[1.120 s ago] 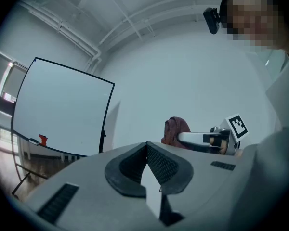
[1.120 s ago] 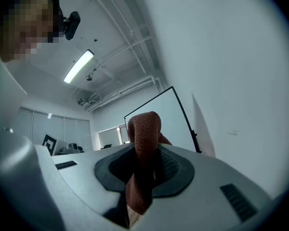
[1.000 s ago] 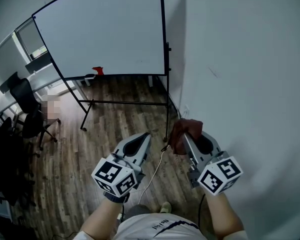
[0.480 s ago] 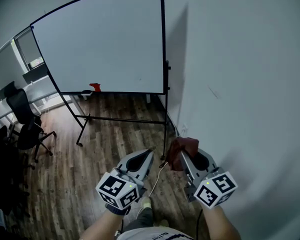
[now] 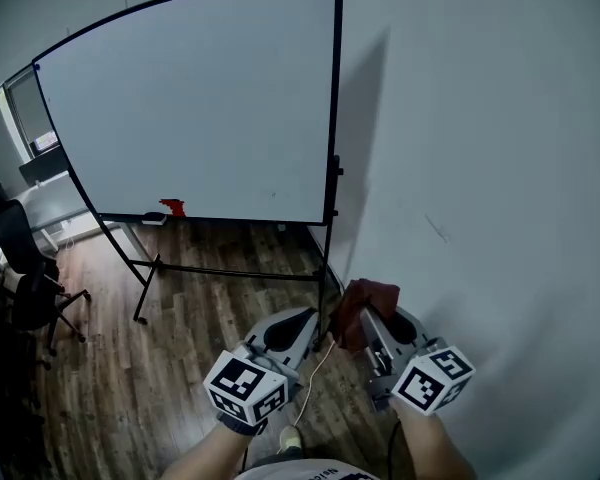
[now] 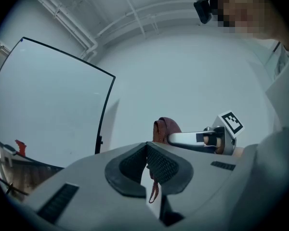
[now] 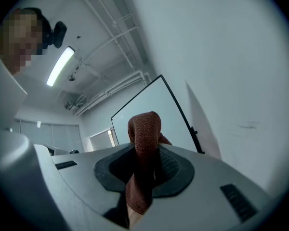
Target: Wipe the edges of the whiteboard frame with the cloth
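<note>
The whiteboard (image 5: pixel 200 108) stands on a black wheeled stand, and its thin black frame (image 5: pixel 333 118) runs close to the right-hand wall. A reddish-brown cloth (image 5: pixel 358 306) is pinched in my right gripper (image 5: pixel 365 318), which is held low and short of the board's lower right corner. In the right gripper view the cloth (image 7: pixel 143 129) sticks up between the shut jaws (image 7: pixel 147 150), with the board (image 7: pixel 154 109) beyond. My left gripper (image 5: pixel 302 320) is beside it, jaws together and holding nothing (image 6: pixel 147 147). The left gripper view also shows the cloth (image 6: pixel 164 128) and the board (image 6: pixel 48 100).
A white wall (image 5: pixel 480 168) runs close along the right. On the board's tray lies a small red object (image 5: pixel 172 207). A black office chair (image 5: pixel 20 268) and desks stand at the left. A pale cable (image 5: pixel 315 368) trails over the wooden floor between the grippers.
The whiteboard has grown larger and shifted in the head view as the person moves toward it. Both grippers sit lower in the frame; the right one still grips the cloth.
</note>
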Tool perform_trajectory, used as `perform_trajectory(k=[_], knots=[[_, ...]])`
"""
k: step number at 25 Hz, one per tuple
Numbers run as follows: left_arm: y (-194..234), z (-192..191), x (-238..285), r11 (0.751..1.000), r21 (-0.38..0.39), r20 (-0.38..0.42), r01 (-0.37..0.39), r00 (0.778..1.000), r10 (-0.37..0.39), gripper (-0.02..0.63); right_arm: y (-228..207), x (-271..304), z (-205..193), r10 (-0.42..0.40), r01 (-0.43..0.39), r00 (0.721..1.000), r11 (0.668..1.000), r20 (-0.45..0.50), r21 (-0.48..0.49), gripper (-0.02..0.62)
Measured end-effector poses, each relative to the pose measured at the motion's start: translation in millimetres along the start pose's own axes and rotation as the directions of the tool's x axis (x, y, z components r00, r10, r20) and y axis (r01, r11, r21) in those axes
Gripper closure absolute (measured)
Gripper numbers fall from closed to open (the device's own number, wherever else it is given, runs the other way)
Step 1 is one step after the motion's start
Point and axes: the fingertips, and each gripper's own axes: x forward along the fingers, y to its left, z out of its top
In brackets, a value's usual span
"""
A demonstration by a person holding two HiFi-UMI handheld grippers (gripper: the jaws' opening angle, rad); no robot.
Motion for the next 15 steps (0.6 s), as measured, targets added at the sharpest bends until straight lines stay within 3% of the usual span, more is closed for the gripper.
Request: perform_trajectory(k=[4, 15], knots=[[35, -5, 20, 1.000, -0.008, -0.019, 0.019, 1.000, -0.019, 0.597, -19, 37, -7, -0.044, 0.045, 0.999, 0.998, -0.016, 0.040, 0.516], [100, 0, 97, 1.000, -0.015, -0.024, 0.026, 0.999, -0.027, 0.597, -72, 112, 12, -0.064, 0.063, 0.998, 0.996, -0.011, -0.056, 0.515]])
